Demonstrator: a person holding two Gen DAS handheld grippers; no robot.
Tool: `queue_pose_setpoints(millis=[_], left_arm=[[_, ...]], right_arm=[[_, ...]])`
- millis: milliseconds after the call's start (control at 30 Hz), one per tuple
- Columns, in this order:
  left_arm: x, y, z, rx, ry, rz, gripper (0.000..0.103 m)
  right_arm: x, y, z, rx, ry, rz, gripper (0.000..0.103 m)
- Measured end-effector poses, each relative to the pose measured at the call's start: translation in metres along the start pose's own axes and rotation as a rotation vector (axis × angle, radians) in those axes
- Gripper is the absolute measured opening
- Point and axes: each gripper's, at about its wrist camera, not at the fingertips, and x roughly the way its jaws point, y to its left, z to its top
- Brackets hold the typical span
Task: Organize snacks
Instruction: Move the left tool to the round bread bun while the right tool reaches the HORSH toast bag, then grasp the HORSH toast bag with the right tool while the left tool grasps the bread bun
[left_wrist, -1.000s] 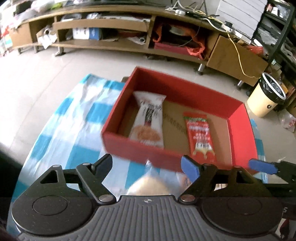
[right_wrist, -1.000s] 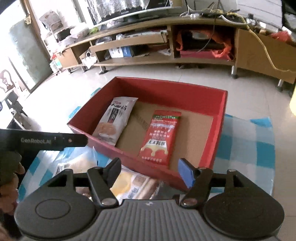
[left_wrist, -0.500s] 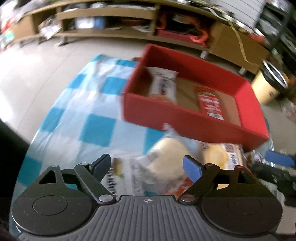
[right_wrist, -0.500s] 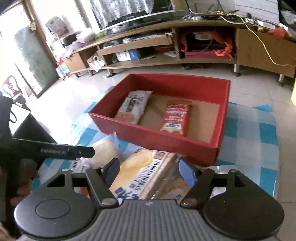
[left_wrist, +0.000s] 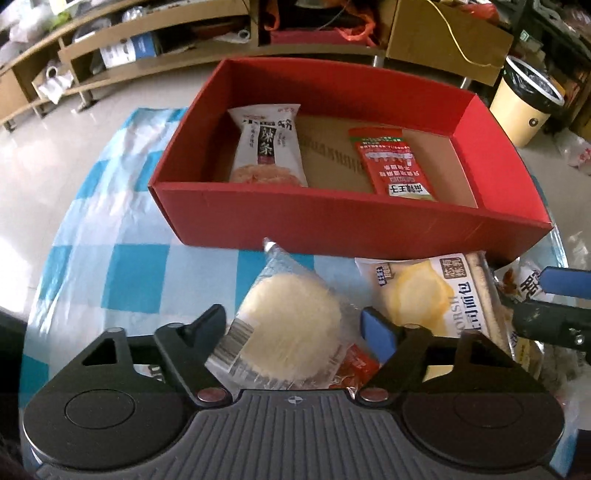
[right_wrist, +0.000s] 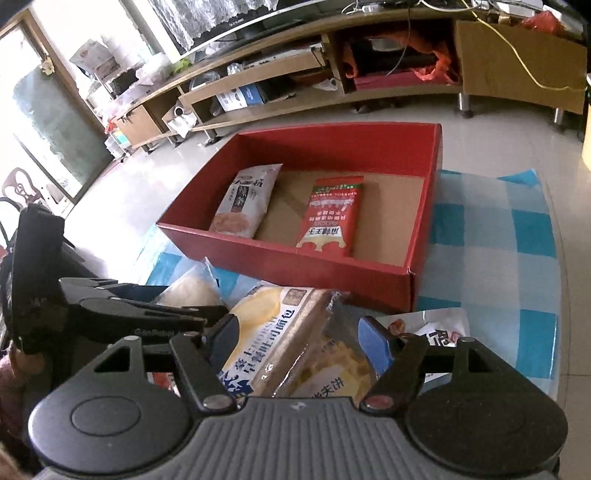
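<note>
A red box (left_wrist: 347, 225) (right_wrist: 295, 264) stands on a blue-checked cloth and holds a white snack packet (left_wrist: 267, 147) (right_wrist: 245, 201) and a red snack packet (left_wrist: 393, 162) (right_wrist: 330, 216). In front of it lies a pile of snacks. My left gripper (left_wrist: 295, 325) is open, its fingers on either side of a clear-wrapped round cake (left_wrist: 291, 326). My right gripper (right_wrist: 299, 334) is open over a bread packet (right_wrist: 280, 339) (left_wrist: 424, 291). A white and red packet (right_wrist: 436, 334) lies to its right.
The checked cloth (left_wrist: 110, 240) (right_wrist: 491, 236) covers a low table with open floor around it. A long wooden TV cabinet (right_wrist: 369, 70) runs along the back. A cream bin (left_wrist: 524, 99) stands at the back right. The left gripper shows in the right wrist view (right_wrist: 140, 310).
Both grippers have pulled back from the box and come down over the snack pile. The round cake now lies between my left fingers and the bread packet between my right fingers.
</note>
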Motion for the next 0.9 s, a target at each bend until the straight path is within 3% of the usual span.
queue_pose_setpoints(millis=[133, 267, 533, 800, 900], left_arm=[[-0.009, 0.007, -0.006, -0.043, 0.012, -0.009, 0.073], [-0.022, 0.021, -0.018, -0.12, 0.037, -0.032, 0.071], [-0.05, 0.033, -0.044, -0.174, 0.016, -0.046, 0.071], [-0.06, 0.043, -0.074, -0.232, 0.047, -0.073, 0.072], [-0.059, 0.047, -0.086, -0.244, 0.071, -0.079, 0.072]], right_arm=[[0.003, 0.0, 0.001, 0.01, 0.012, 0.017, 0.07], [0.008, 0.002, 0.0, 0.014, 0.027, 0.033, 0.07], [0.032, 0.024, 0.0, -0.007, 0.065, 0.046, 0.071], [0.064, 0.061, -0.003, -0.11, 0.106, 0.023, 0.084], [0.085, 0.067, -0.013, -0.171, 0.125, -0.014, 0.084]])
